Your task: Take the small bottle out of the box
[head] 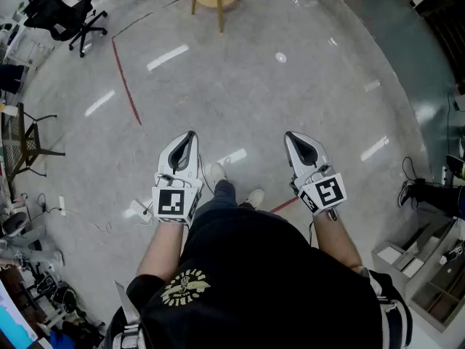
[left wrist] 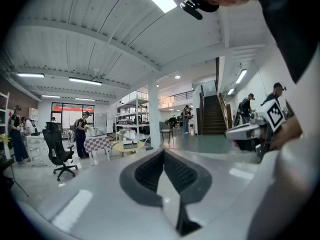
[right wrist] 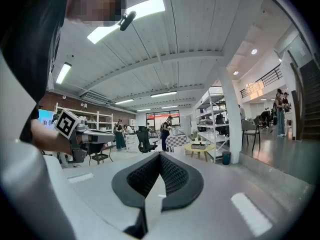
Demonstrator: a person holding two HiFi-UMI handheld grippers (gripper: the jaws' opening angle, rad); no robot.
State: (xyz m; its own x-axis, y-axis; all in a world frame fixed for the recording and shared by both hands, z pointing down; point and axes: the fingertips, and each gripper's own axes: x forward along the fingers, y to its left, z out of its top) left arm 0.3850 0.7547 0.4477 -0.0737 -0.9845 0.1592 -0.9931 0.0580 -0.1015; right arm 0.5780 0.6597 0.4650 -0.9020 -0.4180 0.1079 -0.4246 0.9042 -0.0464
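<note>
Two white plastic claws hover above the glossy grey speckled floor [head: 254, 86]: left claw [head: 192, 134] and right claw [head: 290, 135] both closed, empty, ribbed black pads [right wrist: 172, 176] meeting.

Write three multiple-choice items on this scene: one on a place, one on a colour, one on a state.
1. In the head view, the black swivel office chair stands: A) bottom right B) top left C) centre.
2. The thin line painted on the grey polished floor is: A) blue B) yellow C) red.
3. The left gripper and right gripper are: A) both shut, empty B) both wide open C) shut on a bottle.
Answers: B, the chair sits by the upper left edge; C, the line is red; A, each gripper view shows the jaw tips together with nothing between.
</note>
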